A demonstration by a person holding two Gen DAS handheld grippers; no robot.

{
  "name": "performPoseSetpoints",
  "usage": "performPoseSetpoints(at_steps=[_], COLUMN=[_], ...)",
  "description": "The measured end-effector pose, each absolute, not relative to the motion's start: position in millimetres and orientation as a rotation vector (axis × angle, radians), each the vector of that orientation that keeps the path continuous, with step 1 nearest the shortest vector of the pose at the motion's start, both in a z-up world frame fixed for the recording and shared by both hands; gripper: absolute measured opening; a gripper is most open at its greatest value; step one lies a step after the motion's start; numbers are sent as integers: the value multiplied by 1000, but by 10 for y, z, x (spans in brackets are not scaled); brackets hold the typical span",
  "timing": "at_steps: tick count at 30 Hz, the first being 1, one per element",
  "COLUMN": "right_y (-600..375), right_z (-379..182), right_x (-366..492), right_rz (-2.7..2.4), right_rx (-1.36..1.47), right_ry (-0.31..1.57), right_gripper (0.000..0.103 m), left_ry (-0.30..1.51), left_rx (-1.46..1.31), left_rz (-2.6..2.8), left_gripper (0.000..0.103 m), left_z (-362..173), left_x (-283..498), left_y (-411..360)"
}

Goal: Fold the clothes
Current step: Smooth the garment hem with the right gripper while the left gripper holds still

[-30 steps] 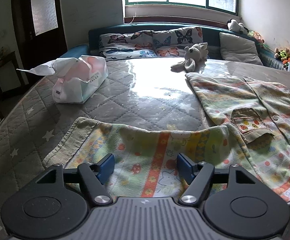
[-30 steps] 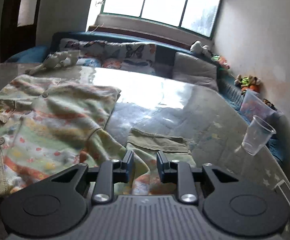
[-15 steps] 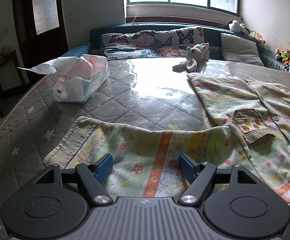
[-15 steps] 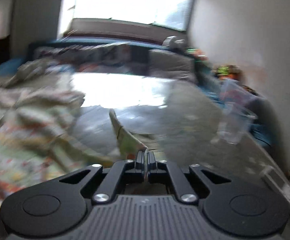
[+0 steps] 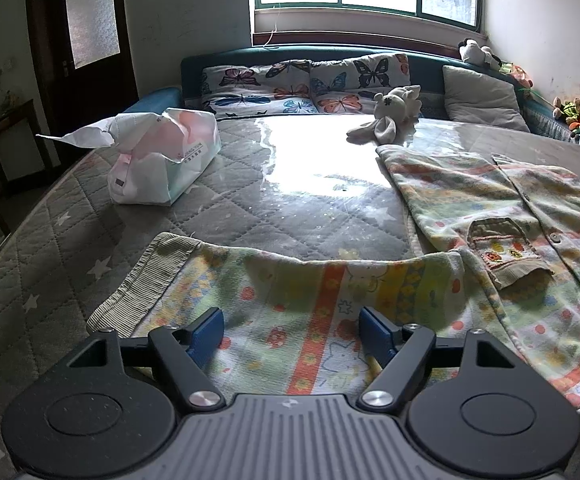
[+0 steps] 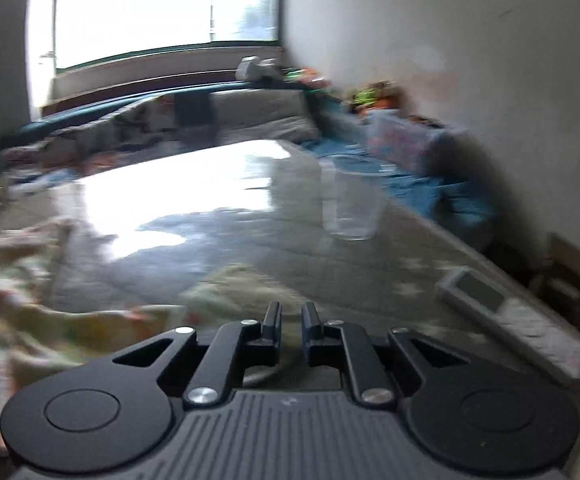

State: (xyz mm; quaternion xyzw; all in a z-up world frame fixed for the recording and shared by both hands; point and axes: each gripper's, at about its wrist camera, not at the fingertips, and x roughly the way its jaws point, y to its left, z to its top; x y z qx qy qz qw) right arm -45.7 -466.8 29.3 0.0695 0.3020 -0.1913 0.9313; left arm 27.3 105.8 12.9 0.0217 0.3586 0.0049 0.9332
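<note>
A child's patterned jacket (image 5: 489, 208) lies spread on the mattress (image 5: 290, 200), buttons and a pocket facing up. One sleeve (image 5: 290, 280) stretches left, ending in a ribbed cuff (image 5: 146, 276). My left gripper (image 5: 290, 320) hangs open just above this sleeve, its blue pads wide apart and off the cloth. In the blurred right wrist view, my right gripper (image 6: 291, 314) is opening, a narrow gap between the jaws. Nothing shows between them. The jacket's other sleeve (image 6: 230, 284) lies just beyond the tips, and the jacket body (image 6: 30, 280) sits to the left.
A torn tissue pack (image 5: 162, 160) sits at the left of the mattress, a plush toy (image 5: 389, 116) and butterfly pillows (image 5: 270, 88) at the head. On the right side stand a clear plastic cup (image 6: 349, 204) and a remote (image 6: 509, 320) near the edge.
The right gripper closed over the sleeve, swung to the right while rolling, and its jaws have now parted a little. The left gripper's jaws widened slightly and it stayed in place.
</note>
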Motion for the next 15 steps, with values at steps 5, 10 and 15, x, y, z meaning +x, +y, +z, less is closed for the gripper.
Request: performPoseSetpoints(at_steps=[5, 10, 15], right_y=[-4612, -4664, -4609], right_z=[206, 129, 170], right_x=[-249, -253, -414], right_rz=[-281, -424, -480], right_rx=[143, 80, 68], right_ry=[680, 730, 754], right_gripper=[20, 20, 20], left_ry=[734, 732, 727], left_rx=[43, 40, 36], left_rz=[12, 13, 15], left_gripper=[79, 81, 83], left_z=[127, 125, 114], left_x=[273, 272, 276], left_y=[1058, 1066, 1083])
